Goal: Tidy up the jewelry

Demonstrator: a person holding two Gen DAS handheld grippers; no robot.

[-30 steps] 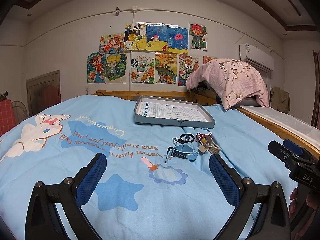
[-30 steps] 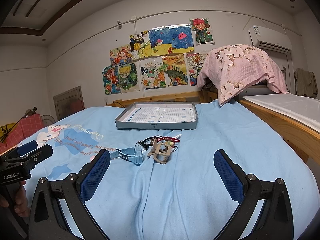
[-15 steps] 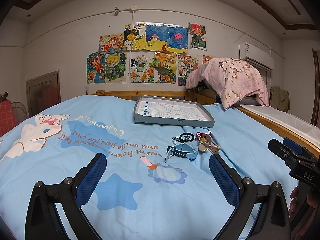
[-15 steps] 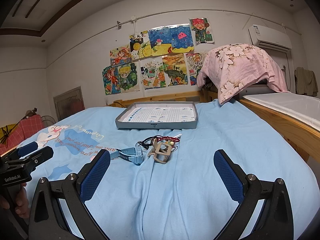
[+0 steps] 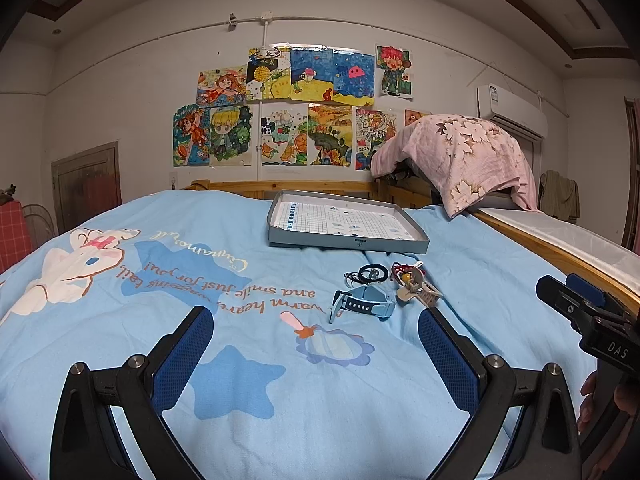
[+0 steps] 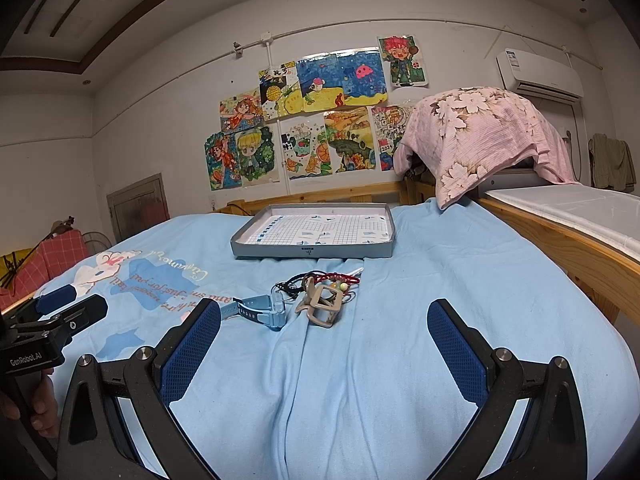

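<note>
We hold both grippers, left gripper [image 5: 316, 344] and right gripper [image 6: 324, 340], fingers spread, before a light-blue strap watch [image 6: 260, 310] on the blue-sheeted bed [image 6: 440, 280].

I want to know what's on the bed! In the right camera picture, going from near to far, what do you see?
Right tool → blue watch → red bracelet → grey tray → wooden bed frame → drawings on the wall.
</note>
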